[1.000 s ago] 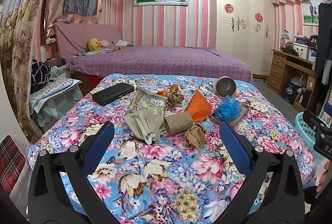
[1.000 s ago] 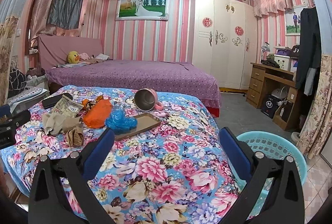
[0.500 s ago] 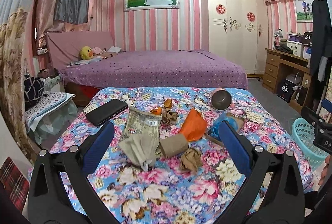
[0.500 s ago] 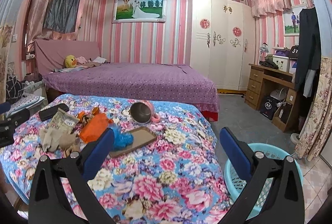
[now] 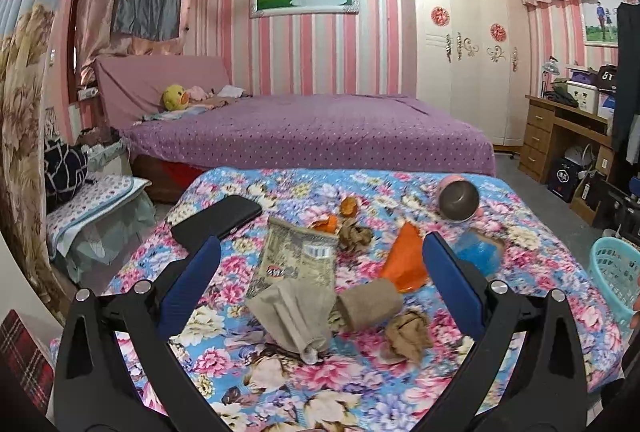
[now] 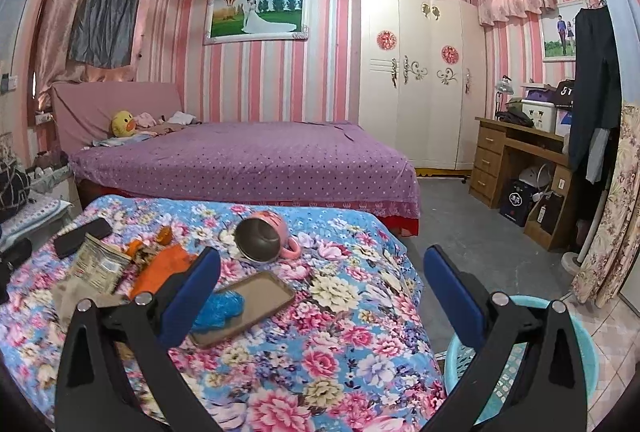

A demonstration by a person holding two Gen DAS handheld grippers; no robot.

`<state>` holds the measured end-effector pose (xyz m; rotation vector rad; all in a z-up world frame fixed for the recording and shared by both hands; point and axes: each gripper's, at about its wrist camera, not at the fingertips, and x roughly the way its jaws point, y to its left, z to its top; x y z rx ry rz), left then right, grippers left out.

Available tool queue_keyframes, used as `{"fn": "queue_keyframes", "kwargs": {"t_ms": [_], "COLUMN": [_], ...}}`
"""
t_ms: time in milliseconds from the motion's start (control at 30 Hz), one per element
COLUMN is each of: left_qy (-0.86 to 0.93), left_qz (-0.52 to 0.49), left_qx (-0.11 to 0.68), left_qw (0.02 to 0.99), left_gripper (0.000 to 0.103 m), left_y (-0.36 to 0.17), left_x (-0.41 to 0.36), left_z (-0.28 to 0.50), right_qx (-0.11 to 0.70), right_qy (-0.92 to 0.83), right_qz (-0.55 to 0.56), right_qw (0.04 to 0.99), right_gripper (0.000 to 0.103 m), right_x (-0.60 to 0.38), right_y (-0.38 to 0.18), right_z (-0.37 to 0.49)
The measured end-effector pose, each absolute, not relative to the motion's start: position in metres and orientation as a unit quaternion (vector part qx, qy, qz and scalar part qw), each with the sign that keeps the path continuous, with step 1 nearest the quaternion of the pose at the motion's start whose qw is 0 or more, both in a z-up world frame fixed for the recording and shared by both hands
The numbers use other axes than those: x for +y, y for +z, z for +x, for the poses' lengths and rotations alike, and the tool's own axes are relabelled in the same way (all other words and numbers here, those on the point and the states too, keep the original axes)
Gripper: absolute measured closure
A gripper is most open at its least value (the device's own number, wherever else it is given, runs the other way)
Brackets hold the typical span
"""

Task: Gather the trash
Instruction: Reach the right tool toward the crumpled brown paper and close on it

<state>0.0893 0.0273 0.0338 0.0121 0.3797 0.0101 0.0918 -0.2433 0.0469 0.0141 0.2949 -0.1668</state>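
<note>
Trash lies on the floral tablecloth: a printed foil bag, grey folded paper, a cardboard roll, a crumpled brown paper, an orange wrapper, orange peels and a blue plastic wad on a brown tray. My left gripper is open and empty above the pile. My right gripper is open and empty over the table's right side. A turquoise basket stands on the floor to the right.
A black case lies at the table's far left. A pink cup lies on its side near the far edge. A purple bed stands behind the table, and a wooden desk at the right wall.
Both grippers have pulled back and risen from the table, so the trash sits lower and farther in both views. More of the basket shows in the right wrist view. Both stay open.
</note>
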Motion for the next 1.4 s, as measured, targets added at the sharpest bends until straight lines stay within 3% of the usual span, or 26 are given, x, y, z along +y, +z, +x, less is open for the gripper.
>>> {"fn": "queue_keyframes", "kwargs": {"t_ms": [467, 1400], "left_qy": [0.034, 0.042], "left_qz": [0.007, 0.002], "left_qx": [0.226, 0.268], "left_qw": [0.974, 0.962], "left_gripper": [0.005, 0.005], "left_y": [0.007, -0.019], "left_x": [0.052, 0.09], "left_z": [0.12, 0.124], "right_qx": [0.192, 0.24], "right_qy": [-0.056, -0.083], "right_qz": [-0.001, 0.008], "right_qw": [0.98, 0.967], "right_gripper": [0.004, 0.004], "right_x": [-0.229, -0.228], "right_y": [0.005, -0.013], "right_z": [0.119, 0.14]}}
